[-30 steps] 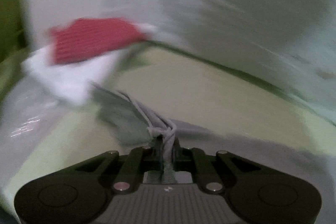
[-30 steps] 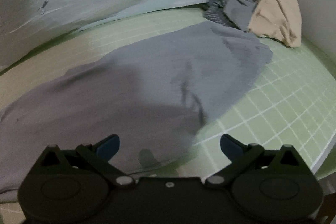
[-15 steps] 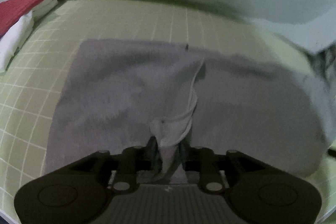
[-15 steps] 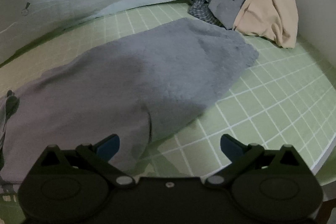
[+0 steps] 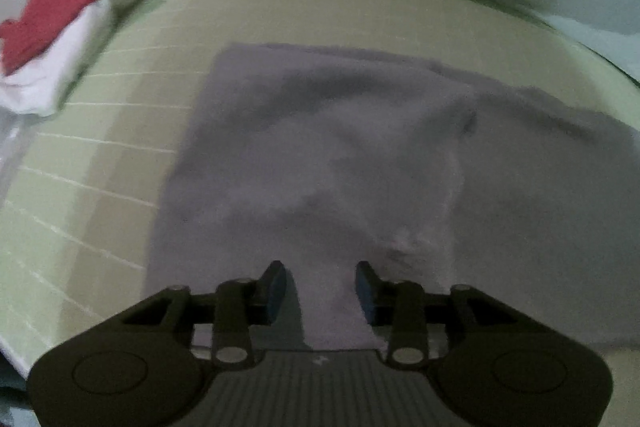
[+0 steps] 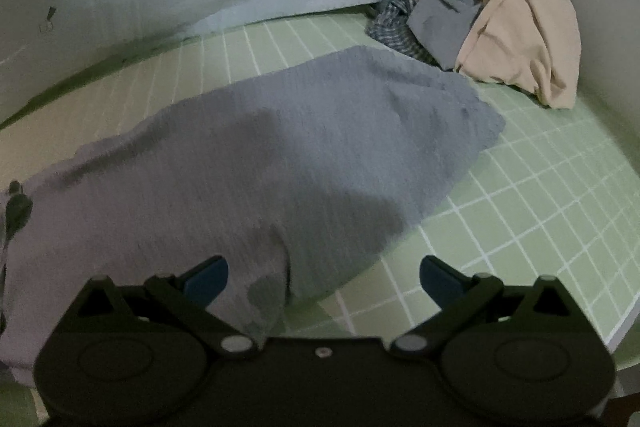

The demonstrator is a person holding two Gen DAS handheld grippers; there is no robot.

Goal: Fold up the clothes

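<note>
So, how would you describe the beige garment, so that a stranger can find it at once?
Look at the green gridded mat and follow it to the far right corner by the wall. A heap of clothes lies there; the beige garment is its largest, rightmost piece, plain and pale, unlike the grey piece and checked piece beside it.

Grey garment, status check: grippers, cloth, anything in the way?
Left gripper open over grey garment, right gripper open. Garment flat on green mat. Unfolded pile beyond, apart.
</note>
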